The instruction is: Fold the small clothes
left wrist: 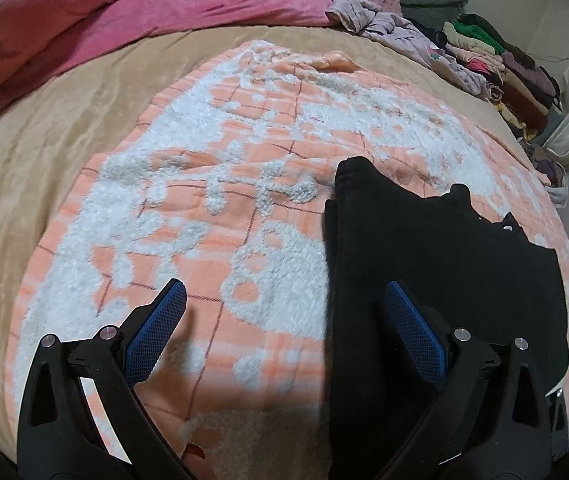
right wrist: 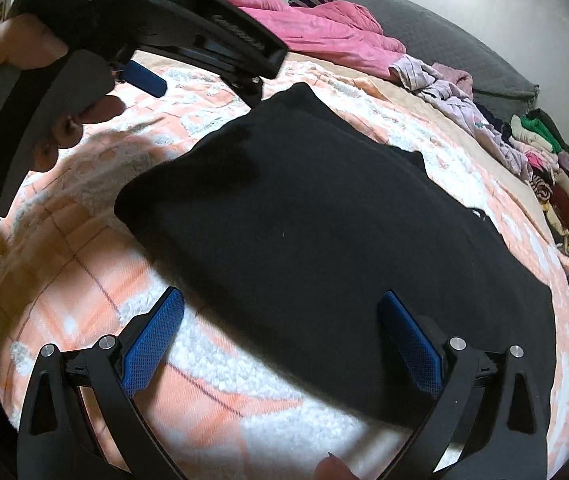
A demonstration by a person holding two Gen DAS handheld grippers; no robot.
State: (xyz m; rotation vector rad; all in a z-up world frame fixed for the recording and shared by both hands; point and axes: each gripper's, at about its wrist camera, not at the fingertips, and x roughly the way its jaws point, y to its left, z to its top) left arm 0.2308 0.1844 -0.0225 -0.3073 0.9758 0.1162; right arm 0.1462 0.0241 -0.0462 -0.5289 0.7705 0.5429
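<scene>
1. black garment (right wrist: 324,216) lies flat on the peach blanket (left wrist: 204,208), long axis running lower right to upper left of the frame
2. right gripper (right wrist: 280,300) wide open, nearest its edge
3. left gripper (left wrist: 284,292) wide open too

Setting: a home bedroom. Landmark is the bed (left wrist: 64,128), covered in a tan sheet that fills most of both views. On its middle lies a peach-and-white fleece blanket (left wrist: 212,184). At the far left of the bed, a rumpled pink duvet (left wrist: 124,8). At the far end, a grey pillow (right wrist: 436,32) lies against a pale wall (right wrist: 484,0). Along the bed's far right edge, loose lilac laundry (left wrist: 396,28) and, just beside it, a row of folded clothes (left wrist: 500,68) in mixed colours. No workbench or lab fittings seen.
</scene>
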